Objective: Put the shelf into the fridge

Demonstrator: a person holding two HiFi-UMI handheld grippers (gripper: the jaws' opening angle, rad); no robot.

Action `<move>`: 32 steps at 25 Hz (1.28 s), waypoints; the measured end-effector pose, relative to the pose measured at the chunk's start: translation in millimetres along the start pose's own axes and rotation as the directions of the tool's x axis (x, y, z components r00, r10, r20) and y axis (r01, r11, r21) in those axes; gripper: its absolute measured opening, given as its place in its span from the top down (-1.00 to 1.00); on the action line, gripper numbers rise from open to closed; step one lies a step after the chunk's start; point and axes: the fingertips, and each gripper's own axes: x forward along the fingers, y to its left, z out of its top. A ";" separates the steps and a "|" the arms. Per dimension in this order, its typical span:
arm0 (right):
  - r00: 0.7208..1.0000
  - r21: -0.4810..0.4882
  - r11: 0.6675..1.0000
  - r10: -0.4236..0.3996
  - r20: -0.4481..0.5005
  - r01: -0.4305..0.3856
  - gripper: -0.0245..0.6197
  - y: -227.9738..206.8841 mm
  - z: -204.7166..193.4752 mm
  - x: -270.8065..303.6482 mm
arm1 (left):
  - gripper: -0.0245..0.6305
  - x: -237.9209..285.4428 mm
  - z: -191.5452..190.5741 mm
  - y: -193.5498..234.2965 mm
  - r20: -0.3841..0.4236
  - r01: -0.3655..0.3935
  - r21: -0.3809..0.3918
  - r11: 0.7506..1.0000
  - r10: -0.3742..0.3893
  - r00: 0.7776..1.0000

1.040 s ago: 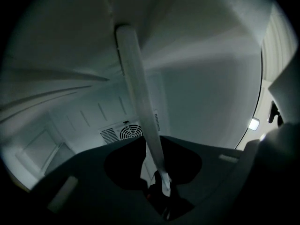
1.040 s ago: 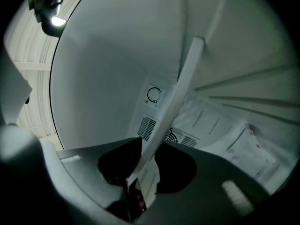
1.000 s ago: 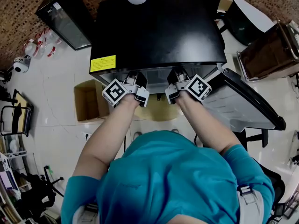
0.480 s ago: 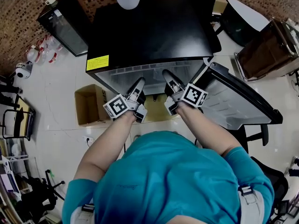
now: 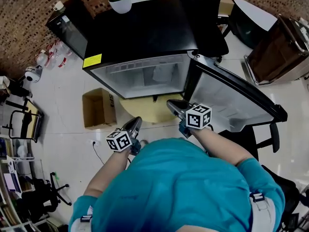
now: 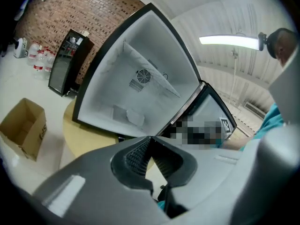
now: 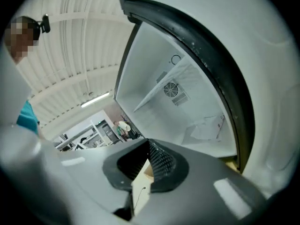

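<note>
The black mini fridge [image 5: 145, 30] stands open, its door [image 5: 231, 98] swung out to the right. A clear shelf [image 6: 151, 72] lies across the white inside, also seen in the right gripper view as a slanted pane [image 7: 161, 89] in front of the fan grille. Both grippers are outside the fridge, close to the person's body. My left gripper [image 5: 134, 123] is shut with nothing in it, its jaws meeting at the tip [image 6: 149, 139]. My right gripper [image 5: 173, 104] is also shut and holds nothing [image 7: 149, 143].
The fridge rests on a round yellow base [image 5: 149, 111]. A cardboard box [image 5: 98, 108] sits on the floor to its left. A black glass cabinet [image 5: 67, 23] and bottles [image 5: 50, 52] stand far left. A potted plant [image 5: 120, 1] tops the fridge. A brown crate [image 5: 280, 47] is far right.
Both grippers have drawn back out of the fridge towards the person and apart from each other. The shelf stays inside. The head view has pulled back, so the fridge's inside shows.
</note>
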 end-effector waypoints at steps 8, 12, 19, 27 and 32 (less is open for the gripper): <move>0.996 -0.241 0.970 -0.039 -0.078 0.019 0.92 46.8 -82.5 -42.7 | 0.93 -72.4 -42.1 -49.2 -0.008 0.054 0.263 0.963 -0.054 0.999; 0.994 -0.252 0.964 -0.097 -0.059 0.079 0.92 96.7 -127.1 -43.9 | 0.93 -129.4 -72.9 -56.0 -0.066 0.128 0.386 0.914 -0.111 0.992; 0.982 -0.287 0.944 -0.182 -0.045 0.162 0.92 193.2 -184.1 -17.8 | 0.93 -247.3 -72.1 -18.8 -0.032 0.181 0.330 0.926 -0.181 0.983; 0.981 -0.328 0.924 -0.185 0.058 0.194 0.92 272.4 -210.1 -49.1 | 0.93 -331.5 -115.0 -34.3 0.015 0.202 0.383 0.902 -0.224 0.974; 0.988 -0.385 0.910 -0.140 0.062 0.153 0.92 298.3 -224.5 -94.9 | 0.93 -356.9 -146.2 -82.8 0.062 0.172 0.413 0.894 -0.216 0.974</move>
